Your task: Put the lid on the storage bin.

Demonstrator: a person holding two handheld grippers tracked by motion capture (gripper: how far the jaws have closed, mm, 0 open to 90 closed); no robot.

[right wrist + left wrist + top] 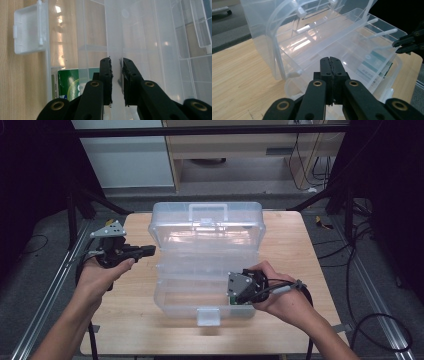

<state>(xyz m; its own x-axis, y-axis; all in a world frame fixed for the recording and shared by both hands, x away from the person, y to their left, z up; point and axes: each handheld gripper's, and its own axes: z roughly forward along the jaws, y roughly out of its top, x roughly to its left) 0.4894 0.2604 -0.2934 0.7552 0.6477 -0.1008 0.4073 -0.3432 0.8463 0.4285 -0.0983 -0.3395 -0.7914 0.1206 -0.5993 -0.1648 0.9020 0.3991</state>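
A clear plastic toolbox [207, 227] stands open on the wooden table [290, 245], its lid upright at the back. A clear inner tray [200, 265] spans its middle. My left gripper [150, 251] hovers just left of the box with jaws pressed together, empty [330, 60]. My right gripper [240, 287] is at the box's front right corner. Its jaws [116, 62] are clamped on a translucent strip of the tray's rim [113, 30]. From the left gripper view the right gripper [395, 46] pinches the tray's far edge. A green card [67, 85] lies in the base.
A white latch [208, 316] hangs off the box's front wall, near the table's front edge. Bare wood lies on both sides of the box. Black frame legs [75, 215] and cables [370, 320] surround the table.
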